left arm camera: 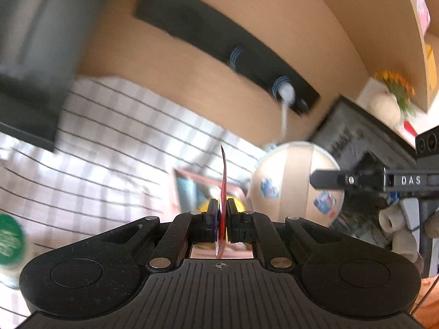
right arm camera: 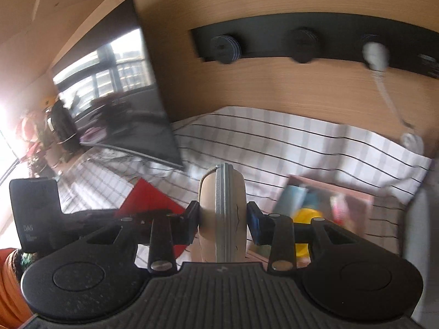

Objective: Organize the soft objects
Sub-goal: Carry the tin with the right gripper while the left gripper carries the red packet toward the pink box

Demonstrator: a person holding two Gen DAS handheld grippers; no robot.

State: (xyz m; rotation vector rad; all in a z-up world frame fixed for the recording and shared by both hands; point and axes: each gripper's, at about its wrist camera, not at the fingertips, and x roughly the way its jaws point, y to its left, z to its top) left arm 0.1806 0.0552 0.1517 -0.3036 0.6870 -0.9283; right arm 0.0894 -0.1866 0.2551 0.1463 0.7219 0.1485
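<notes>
Left gripper [left arm camera: 222,213] clamped tight on a thin red flat sheet [left arm camera: 223,189], edge-on, possibly card or envelope. Right gripper [right arm camera: 222,216] pinching a round beige zippered soft pouch [right arm camera: 222,213] upright between partly spread jaws. Both held above a white black-striped checked cloth [right arm camera: 301,142], near a blurred pink-framed box [right arm camera: 332,200].

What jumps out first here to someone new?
Each gripper is shut on something: the left gripper pinches a thin red sheet edge-on, the right gripper clamps a beige zippered pouch. Behind both lies a checked cloth, under a black socket strip on the wooden wall.
</notes>
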